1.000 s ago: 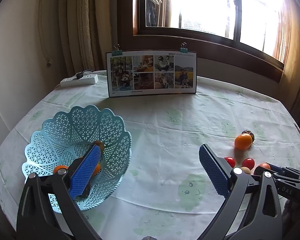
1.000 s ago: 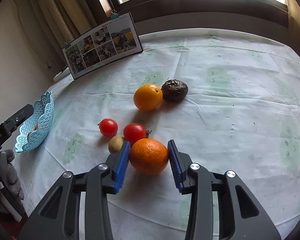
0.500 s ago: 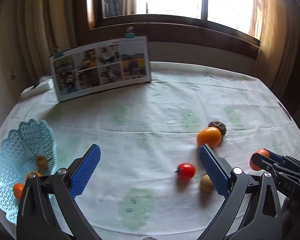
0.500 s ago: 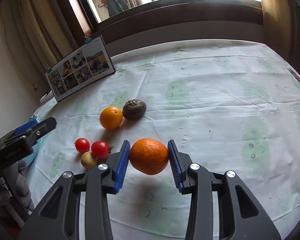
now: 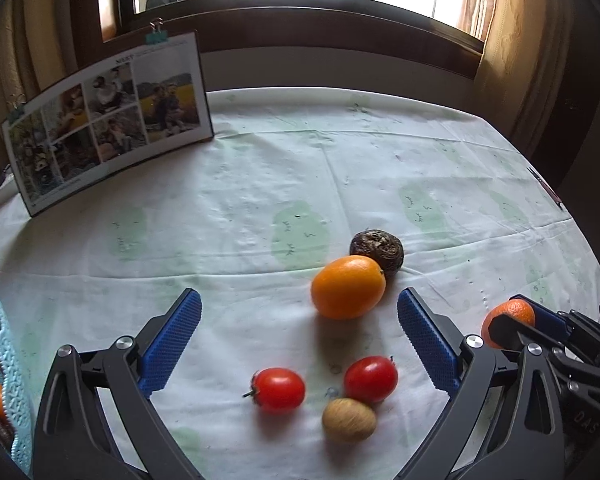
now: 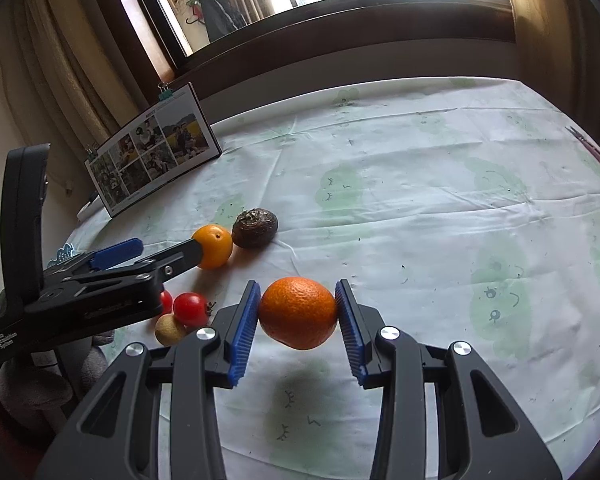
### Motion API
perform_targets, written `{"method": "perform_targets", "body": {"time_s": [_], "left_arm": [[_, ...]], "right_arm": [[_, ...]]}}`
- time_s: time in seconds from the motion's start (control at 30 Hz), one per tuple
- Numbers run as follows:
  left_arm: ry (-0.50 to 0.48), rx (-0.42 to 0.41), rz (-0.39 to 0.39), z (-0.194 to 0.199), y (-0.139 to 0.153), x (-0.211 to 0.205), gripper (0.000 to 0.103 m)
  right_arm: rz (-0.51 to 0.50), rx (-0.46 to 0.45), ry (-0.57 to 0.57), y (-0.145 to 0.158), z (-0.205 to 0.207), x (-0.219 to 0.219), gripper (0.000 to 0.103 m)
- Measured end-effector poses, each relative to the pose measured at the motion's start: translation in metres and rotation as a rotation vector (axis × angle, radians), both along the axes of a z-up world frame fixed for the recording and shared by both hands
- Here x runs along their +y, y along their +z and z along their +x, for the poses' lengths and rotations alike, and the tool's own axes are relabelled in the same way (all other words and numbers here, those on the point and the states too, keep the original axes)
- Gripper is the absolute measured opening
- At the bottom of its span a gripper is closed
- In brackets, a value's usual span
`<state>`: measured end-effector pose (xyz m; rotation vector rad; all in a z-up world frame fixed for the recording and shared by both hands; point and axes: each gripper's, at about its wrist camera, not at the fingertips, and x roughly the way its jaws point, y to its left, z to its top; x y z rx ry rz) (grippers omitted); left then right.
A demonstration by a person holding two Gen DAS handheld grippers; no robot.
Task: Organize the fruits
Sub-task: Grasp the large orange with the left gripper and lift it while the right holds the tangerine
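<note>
my right gripper [image 6: 297,314] held the orange [image 6: 298,313] clear of the counter [image 6: 420,208], jaws pressed on its two sides, its shadow on the cloth below. that fruit was secure, so i judged the coming move turned on my left gripper [image 5: 298,338].

its jaws stood wide and empty. the yellow fruit [image 5: 347,286] lay between them, toward 1 o'clock from their midpoint and just past the tips. its long axis ran roughly 8 to 2 o'clock, so a straight push forward would close the pads near its long ends; i judged a small turn of the wrist would grip it better across the short way. the dark fruit [image 5: 377,249] touched it at its 1 o'clock side and could be nudged.

nearer me, inside the span of the jaws, sat two tomatoes [image 5: 278,389] [image 5: 371,378] and a small brown fruit [image 5: 349,419], the right tomato touching the brown one. the left gripper was plainly the nearer tool for all of these.

the basket [image 5: 8,380] showed only as a rim at 9 o'clock, with some fruit in it; the carried orange had to go that way, across the left gripper's path, which i judged a collision risk.

the left gripper pointed low over the cloth, tips near the yellow fruit in the right view.
</note>
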<state>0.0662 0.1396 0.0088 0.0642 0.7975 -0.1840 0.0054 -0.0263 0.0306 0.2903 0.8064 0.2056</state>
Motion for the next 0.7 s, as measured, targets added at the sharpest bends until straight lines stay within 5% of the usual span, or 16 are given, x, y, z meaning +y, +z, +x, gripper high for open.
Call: {"method": "perform_targets", "body": {"time_s": [0.53,0.7], "left_arm": [[-0.069,0.075,-0.036,0.02,-0.019,-0.019,0.045],[-0.063,0.065,-0.039,0.014,-0.014,-0.017,0.045]], "right_arm": [[0.005,0.003,0.001,-0.002,0.0,0.0,0.039],[0.008,-0.001,0.0,-0.002,-0.001,0.0,0.039]]}}
